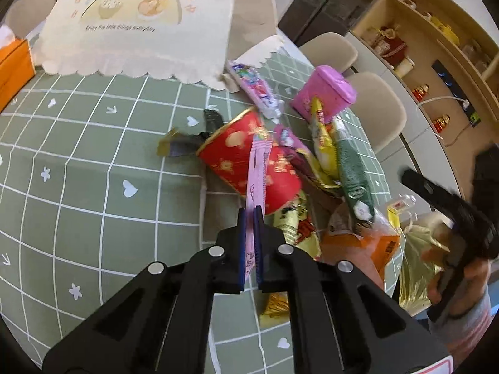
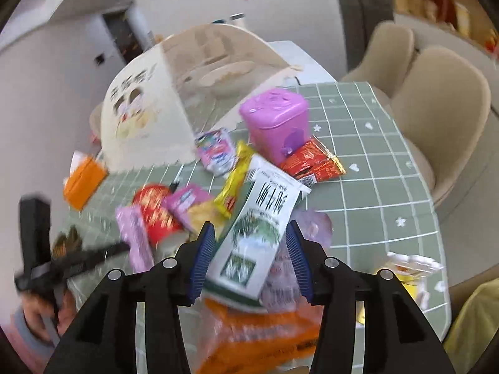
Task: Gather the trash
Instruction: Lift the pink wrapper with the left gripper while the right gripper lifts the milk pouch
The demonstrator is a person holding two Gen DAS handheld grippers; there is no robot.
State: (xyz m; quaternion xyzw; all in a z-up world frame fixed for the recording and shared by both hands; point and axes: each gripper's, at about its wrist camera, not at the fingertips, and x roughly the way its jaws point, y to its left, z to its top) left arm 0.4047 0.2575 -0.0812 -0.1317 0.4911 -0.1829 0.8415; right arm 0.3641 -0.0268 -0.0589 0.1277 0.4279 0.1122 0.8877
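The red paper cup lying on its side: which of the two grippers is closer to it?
The left. The left gripper, shut on a pink wrapper, sits right at the red cup. The right gripper is farther off, astride a green and white packet beside the cup.

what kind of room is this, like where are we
Most likely a home dining area. A table under a green grid tablecloth has beige dining chairs around it, a mesh food cover stands on it, and open shelves of household items line the wall.
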